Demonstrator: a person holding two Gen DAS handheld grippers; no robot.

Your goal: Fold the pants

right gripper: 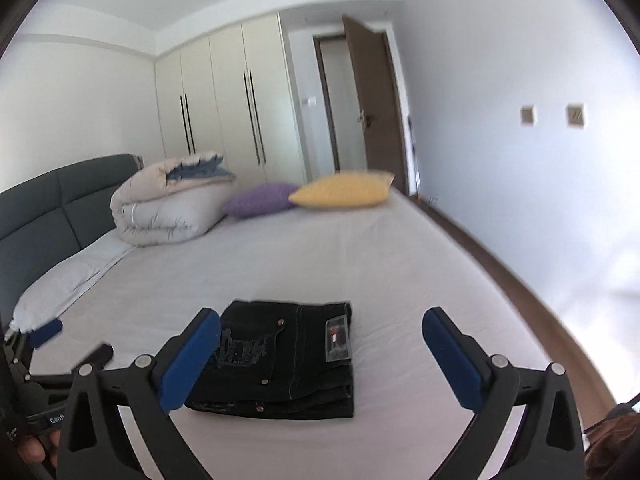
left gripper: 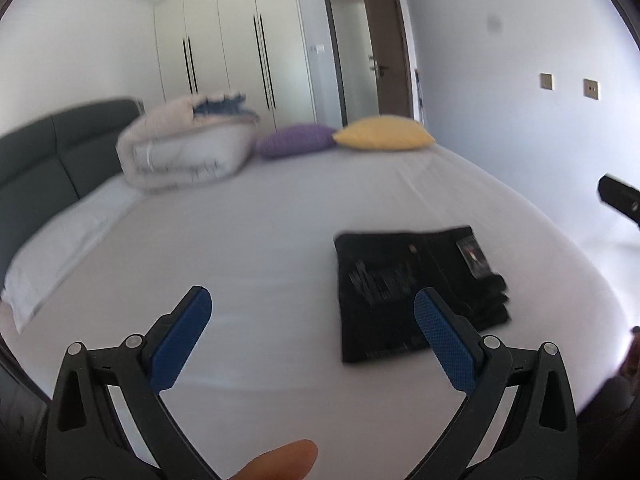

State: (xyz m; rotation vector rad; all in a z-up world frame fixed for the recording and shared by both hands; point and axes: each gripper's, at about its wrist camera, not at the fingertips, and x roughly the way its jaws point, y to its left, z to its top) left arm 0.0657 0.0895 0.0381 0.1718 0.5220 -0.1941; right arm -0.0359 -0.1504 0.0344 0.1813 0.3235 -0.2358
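Observation:
Black pants [left gripper: 404,288] lie folded in a compact rectangle on the white bed sheet [left gripper: 260,240]. They also show in the right wrist view [right gripper: 288,356], with a back pocket and a waistband label facing up. My left gripper [left gripper: 312,312] is open and empty, held above the sheet to the left of the pants. My right gripper [right gripper: 320,340] is open and empty, raised above the pants, its left finger [right gripper: 192,360] in front of their left edge. The left gripper's tool [right gripper: 44,360] shows at the right wrist view's left edge.
A rolled duvet [left gripper: 188,144], a purple cushion [left gripper: 296,140] and a yellow cushion [left gripper: 384,132] lie at the bed's far end. A grey headboard [left gripper: 44,156] and a white pillow [left gripper: 52,256] are on the left. Wardrobes and an open door stand behind.

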